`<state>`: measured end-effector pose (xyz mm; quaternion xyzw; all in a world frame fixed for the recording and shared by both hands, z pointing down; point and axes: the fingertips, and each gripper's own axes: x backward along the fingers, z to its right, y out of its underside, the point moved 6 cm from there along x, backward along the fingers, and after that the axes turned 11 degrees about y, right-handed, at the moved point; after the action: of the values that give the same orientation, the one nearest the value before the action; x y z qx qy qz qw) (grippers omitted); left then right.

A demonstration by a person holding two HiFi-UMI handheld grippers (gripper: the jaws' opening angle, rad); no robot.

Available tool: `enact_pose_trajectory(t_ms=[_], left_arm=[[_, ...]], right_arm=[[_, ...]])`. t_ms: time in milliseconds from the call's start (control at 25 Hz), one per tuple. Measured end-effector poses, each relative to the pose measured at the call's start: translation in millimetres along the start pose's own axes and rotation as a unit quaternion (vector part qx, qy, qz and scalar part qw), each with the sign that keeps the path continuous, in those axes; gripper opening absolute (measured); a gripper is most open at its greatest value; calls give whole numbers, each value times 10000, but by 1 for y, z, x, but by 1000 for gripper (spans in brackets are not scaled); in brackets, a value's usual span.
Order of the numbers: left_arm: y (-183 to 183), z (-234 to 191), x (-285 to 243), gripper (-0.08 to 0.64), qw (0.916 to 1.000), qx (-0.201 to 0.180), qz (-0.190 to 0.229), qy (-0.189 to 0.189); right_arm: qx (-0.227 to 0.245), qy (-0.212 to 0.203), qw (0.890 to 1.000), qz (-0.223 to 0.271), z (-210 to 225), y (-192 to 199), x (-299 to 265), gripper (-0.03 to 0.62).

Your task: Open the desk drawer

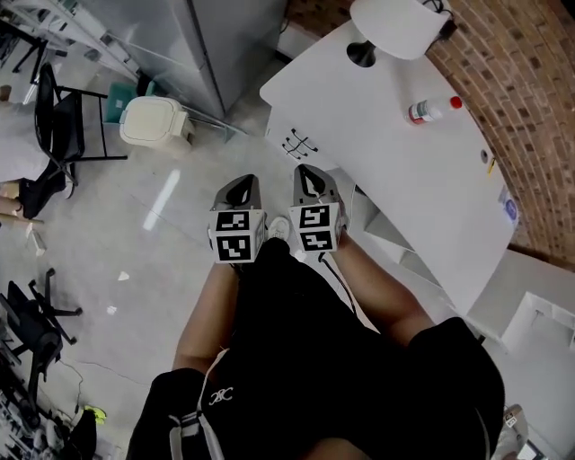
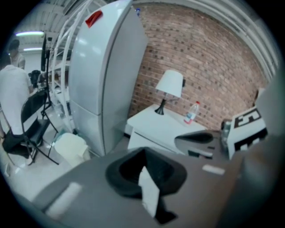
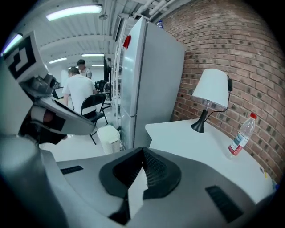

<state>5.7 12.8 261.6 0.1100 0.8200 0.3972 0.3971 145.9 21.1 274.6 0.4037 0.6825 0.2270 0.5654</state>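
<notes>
The white desk (image 1: 395,153) stands against the brick wall on the right. Its drawer front (image 1: 299,144) with dark curved handles faces the floor side; the drawers look closed. I hold both grippers close to my body, short of the desk and touching nothing. The left gripper (image 1: 241,191) is shut and empty. Beside it, the right gripper (image 1: 314,182) is also shut and empty. In the left gripper view the desk (image 2: 156,127) lies beyond the closed jaws of the left gripper (image 2: 144,152). In the right gripper view the desk top (image 3: 196,142) spreads past the right gripper (image 3: 142,152).
A white lamp (image 1: 395,25) and a red-capped bottle (image 1: 433,110) stand on the desk. A tall grey fridge (image 1: 225,45) and a cream bin (image 1: 154,121) are left of the desk. Black chairs (image 1: 58,117) and people (image 3: 80,89) are farther left. White shelving (image 1: 530,314) lies near right.
</notes>
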Motion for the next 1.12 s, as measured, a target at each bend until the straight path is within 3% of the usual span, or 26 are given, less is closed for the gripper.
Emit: enact_pose_trajectory(t_ms=[360, 720, 1040, 1120], left_arm=[[48, -64, -40, -2, 9992, 377, 130, -21], [150, -143, -132, -2, 9974, 721, -50, -31], [246, -181, -211, -2, 9966, 767, -209, 219], [264, -189, -227, -2, 9970, 708, -110, 304]], right_arm=[[1023, 201, 9920, -712, -45, 87, -98, -2], [1843, 554, 9729, -1280, -90, 224, -237, -2], [2636, 1069, 9391, -1929, -91, 347, -356, 0], [2750, 1161, 9305, -2124, -88, 370, -379, 34]])
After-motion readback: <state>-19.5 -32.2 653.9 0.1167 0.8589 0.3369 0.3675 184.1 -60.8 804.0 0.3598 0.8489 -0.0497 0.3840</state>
